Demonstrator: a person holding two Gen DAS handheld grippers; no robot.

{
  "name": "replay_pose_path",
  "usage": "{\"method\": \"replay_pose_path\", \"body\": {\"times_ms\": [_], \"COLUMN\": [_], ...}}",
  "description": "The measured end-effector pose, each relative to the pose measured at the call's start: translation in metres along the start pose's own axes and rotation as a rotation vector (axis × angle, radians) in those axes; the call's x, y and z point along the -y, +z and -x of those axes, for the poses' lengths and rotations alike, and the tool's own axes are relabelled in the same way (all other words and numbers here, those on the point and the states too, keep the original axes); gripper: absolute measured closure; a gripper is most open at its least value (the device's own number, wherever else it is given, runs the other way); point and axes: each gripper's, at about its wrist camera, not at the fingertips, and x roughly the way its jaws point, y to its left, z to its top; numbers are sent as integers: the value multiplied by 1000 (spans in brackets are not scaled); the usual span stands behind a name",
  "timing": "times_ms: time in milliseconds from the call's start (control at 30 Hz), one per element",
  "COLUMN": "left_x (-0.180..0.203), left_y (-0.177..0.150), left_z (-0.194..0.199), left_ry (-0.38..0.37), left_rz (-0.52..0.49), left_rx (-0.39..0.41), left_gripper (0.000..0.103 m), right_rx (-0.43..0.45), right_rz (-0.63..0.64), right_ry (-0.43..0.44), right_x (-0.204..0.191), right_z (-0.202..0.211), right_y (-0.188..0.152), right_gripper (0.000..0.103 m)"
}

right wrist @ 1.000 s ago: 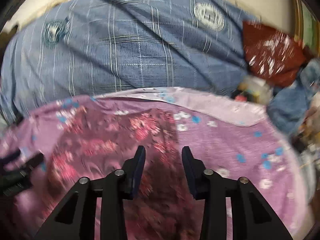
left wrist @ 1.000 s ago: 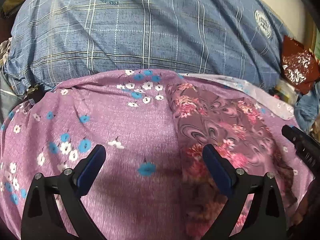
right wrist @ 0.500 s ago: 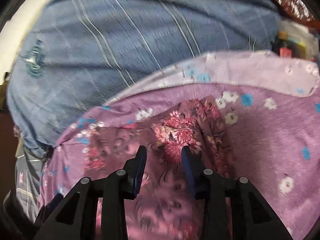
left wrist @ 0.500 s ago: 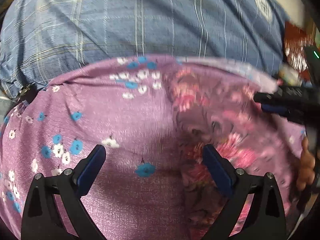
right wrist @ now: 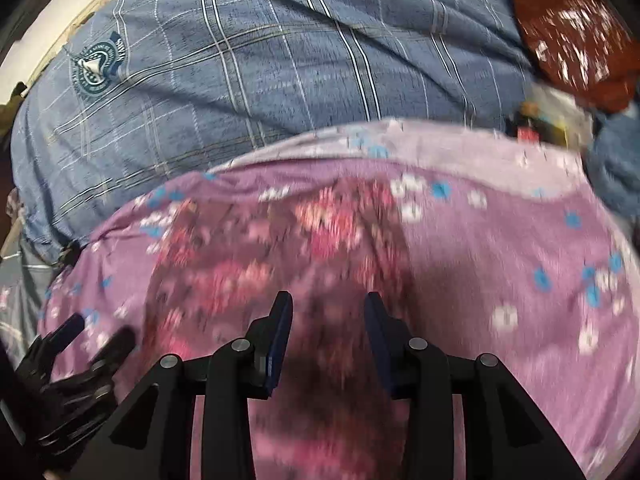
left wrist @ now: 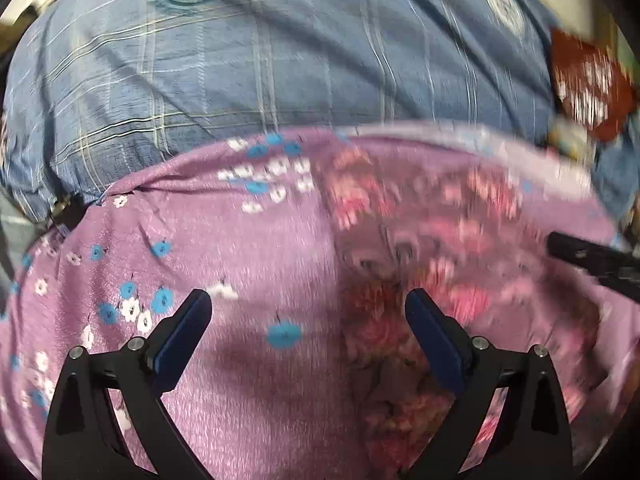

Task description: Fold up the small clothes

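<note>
A small dark mauve garment point(left wrist: 404, 264) printed with pink and red flowers lies flat on a lilac cloth point(left wrist: 224, 248) dotted with blue and white blossoms. My left gripper point(left wrist: 308, 302) hovers wide open over the garment's left edge, one finger above the lilac cloth and the other above the garment. In the right wrist view the same garment point(right wrist: 272, 248) lies under my right gripper point(right wrist: 328, 302), whose jaws stand partly apart with nothing between them. The right gripper point(left wrist: 592, 260) shows at the right edge of the left view. The left gripper point(right wrist: 80, 352) shows at the lower left of the right view.
Blue plaid bedding point(right wrist: 280, 60) with round emblems bulges behind the lilac cloth point(right wrist: 520, 260). A red patterned cloth point(right wrist: 572, 40) and some small clutter point(right wrist: 540, 120) sit at the far right. The pictures are blurred by motion.
The right gripper reached over the garment's far right part half a second ago and has since drawn back to its right edge. The left gripper stayed wide open in place.
</note>
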Motion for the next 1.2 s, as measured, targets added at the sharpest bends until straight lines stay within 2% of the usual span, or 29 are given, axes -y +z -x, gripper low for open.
{"method": "replay_pose_path", "body": {"times_ms": [33, 100, 167, 267, 333, 467, 800, 1200], "left_x": [8, 13, 15, 10, 6, -5, -19, -10], "left_y": [-5, -12, -10, -9, -9, -6, -1, -2], "left_z": [-8, -6, 0, 15, 21, 26, 26, 25], "left_ry": [14, 44, 50, 11, 10, 13, 20, 15], "left_rz": [-41, -56, -69, -48, -36, 6, 81, 45], "left_rx": [-43, -13, -7, 47, 75, 115, 140, 135], "left_gripper": [4, 4, 5, 5, 5, 5, 5, 5], "right_rx": [-19, -73, -30, 7, 83, 161, 200, 195], "right_rz": [0, 40, 91, 96, 112, 164, 210, 208], "right_ry": [17, 0, -42, -68, -104, -181, -262, -300], "right_x": [0, -5, -12, -18, -24, -34, -35, -24], "right_z": [1, -5, -4, 6, 15, 19, 14, 13], "right_y": [-7, -26, -39, -35, -35, -32, -25, -26], "right_gripper": [63, 63, 63, 64, 65, 65, 65, 64]}}
